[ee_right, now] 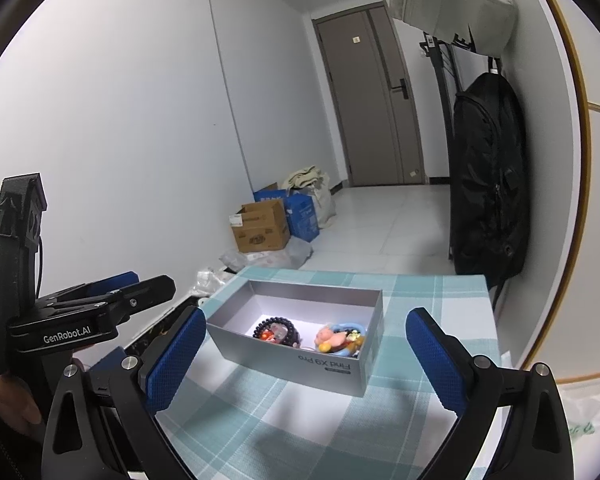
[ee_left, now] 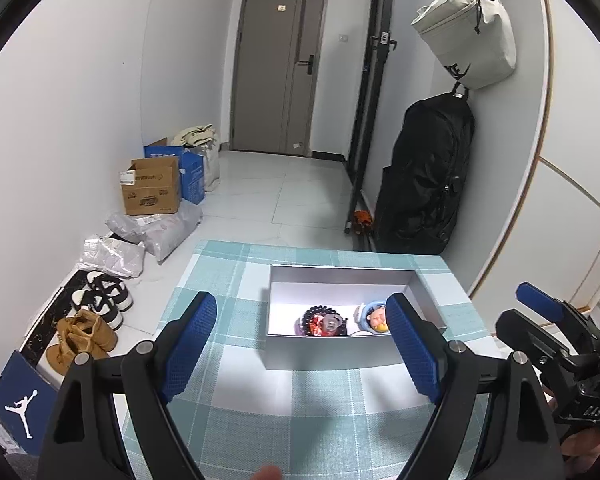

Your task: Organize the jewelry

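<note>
Two grippers, left [ee_left: 300,344] and right [ee_right: 302,356], hover spread and empty over a checked cloth [ee_left: 228,320]; jewelry [ee_right: 278,332] lies in the box [ee_right: 296,356]. Tiled hallway, door [ee_left: 278,68], shoes [ee_left: 100,300].

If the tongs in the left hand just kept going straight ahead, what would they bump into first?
Probably the near wall of the grey box on the checked tablecloth. The left tongs stand open and empty, aimed at it; depth is hard to judge.
</note>
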{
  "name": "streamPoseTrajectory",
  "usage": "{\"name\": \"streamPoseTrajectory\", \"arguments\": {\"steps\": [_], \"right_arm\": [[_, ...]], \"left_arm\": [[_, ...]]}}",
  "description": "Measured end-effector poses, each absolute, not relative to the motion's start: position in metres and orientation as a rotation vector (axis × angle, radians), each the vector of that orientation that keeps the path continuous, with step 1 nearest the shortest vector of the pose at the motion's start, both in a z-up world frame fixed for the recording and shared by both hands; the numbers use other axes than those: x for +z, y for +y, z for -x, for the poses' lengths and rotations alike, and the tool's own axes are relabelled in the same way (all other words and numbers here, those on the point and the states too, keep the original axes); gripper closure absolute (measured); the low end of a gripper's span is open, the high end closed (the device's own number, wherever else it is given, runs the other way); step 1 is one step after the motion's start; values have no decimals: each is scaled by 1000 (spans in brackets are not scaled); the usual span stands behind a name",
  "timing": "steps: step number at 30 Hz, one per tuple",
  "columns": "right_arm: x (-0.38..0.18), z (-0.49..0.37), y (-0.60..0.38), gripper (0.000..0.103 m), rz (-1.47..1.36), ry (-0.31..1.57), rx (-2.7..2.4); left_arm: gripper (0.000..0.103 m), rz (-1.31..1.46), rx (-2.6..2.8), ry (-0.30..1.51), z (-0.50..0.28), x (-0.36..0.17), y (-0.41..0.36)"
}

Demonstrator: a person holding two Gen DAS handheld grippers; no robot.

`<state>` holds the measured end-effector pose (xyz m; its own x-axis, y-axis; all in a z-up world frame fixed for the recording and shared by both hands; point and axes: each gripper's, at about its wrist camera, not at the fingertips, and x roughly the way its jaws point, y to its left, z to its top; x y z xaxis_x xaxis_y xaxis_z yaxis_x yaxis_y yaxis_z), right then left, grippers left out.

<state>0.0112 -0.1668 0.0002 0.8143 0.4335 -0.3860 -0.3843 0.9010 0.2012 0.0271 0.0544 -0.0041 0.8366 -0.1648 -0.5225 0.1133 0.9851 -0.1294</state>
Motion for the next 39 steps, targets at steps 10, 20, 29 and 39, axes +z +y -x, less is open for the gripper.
{"name": "streamPoseTrajectory", "arguments": {"steps": [10, 20, 29, 39], "right_arm": [[0, -11, -169, 1, -127, 443, 438], [0, -10, -169, 1, -129, 442, 435], [0, -9, -168, 0, -127, 442, 442], [0, -11, -168, 0, -131, 448, 443]], "left_arm": [[20, 104, -146, 567, -28, -4, 56], [20, 86, -163, 563, -25, -2, 53], [20, 89, -172, 568, -26, -3, 53], [20, 87, -194, 566, -24, -3, 53]]}}
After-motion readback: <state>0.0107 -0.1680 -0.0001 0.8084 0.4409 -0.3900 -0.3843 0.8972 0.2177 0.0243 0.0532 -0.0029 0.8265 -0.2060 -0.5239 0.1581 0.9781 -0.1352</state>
